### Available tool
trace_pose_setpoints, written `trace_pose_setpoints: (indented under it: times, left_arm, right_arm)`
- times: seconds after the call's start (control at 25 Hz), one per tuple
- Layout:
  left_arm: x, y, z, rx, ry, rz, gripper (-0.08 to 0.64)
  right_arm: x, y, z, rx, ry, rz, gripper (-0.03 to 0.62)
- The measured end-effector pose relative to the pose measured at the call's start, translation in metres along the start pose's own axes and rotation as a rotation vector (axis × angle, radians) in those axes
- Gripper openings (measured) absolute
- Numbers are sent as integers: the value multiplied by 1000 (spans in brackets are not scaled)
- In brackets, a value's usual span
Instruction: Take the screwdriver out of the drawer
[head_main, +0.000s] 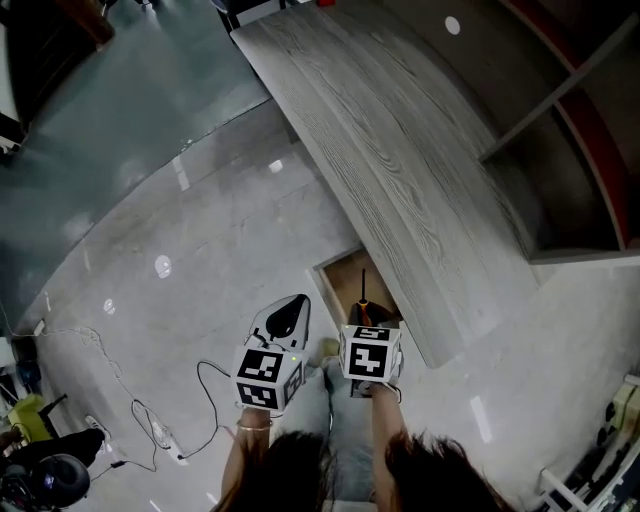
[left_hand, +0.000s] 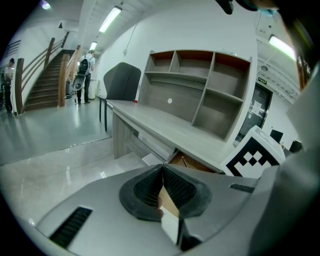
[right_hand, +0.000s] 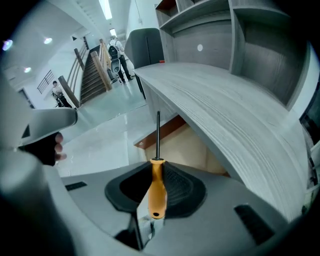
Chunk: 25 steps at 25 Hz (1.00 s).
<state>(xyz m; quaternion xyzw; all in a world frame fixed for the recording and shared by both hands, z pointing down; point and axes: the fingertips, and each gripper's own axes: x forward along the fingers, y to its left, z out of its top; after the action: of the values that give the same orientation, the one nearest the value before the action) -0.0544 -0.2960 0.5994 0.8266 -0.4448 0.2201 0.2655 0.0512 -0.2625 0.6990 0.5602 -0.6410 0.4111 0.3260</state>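
Note:
The screwdriver (right_hand: 156, 186) has an orange handle and a thin black shaft that points forward and up. My right gripper (right_hand: 156, 172) is shut on the handle, holding it over the open drawer (right_hand: 192, 145). In the head view the screwdriver (head_main: 362, 298) sticks out ahead of the right gripper (head_main: 363, 322), above the drawer (head_main: 340, 278) under the desk's edge. My left gripper (head_main: 287, 312) hangs just left of it over the floor. Its jaws are closed together with nothing between them in the left gripper view (left_hand: 162, 174).
The grey wood desk (head_main: 400, 170) runs diagonally, with a shelf unit (head_main: 570, 150) on its far side. A cable and power strip (head_main: 160, 432) lie on the glossy floor at the left. Stairs (left_hand: 45, 85) and a dark chair (left_hand: 121, 82) stand far off.

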Motion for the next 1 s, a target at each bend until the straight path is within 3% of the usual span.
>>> trace_pose_setpoints:
  times: [1.0]
  left_arm:
    - [-90,-31,16,5,-85,6,18]
  right_arm:
    - [-98,30,8,-74,-154,21,86]
